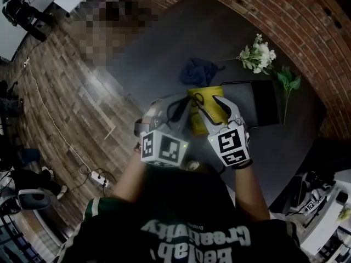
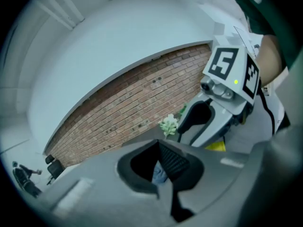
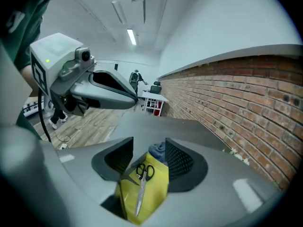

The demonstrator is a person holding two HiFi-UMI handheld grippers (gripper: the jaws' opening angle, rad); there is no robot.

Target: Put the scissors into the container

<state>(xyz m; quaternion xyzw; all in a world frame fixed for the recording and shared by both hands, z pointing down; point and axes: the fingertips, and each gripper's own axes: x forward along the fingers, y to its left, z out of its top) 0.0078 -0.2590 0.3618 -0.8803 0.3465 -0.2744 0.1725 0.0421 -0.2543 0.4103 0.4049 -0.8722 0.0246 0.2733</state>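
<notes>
Now, scissors (image 3: pixel 141 189) lying in yellow container (image 3: pixel 158 193), right hand-held gripper (image 3: pixel 149 156) jaws apart

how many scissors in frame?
1. The scissors lie on the yellow container, beside the blue cloth on the dark table. Part of the table is hidden.

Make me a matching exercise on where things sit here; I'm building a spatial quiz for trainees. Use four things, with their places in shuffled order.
Things:
1. scissors
2. blue cloth
3. white flowers
4. black slab

Places:
A. just beyond the far end of the yellow container
B. nearest the brick wall
C. lying on the yellow container
D. flat on the table, to the right of the yellow container

Pairs: 1-C, 2-A, 3-B, 4-D
</notes>
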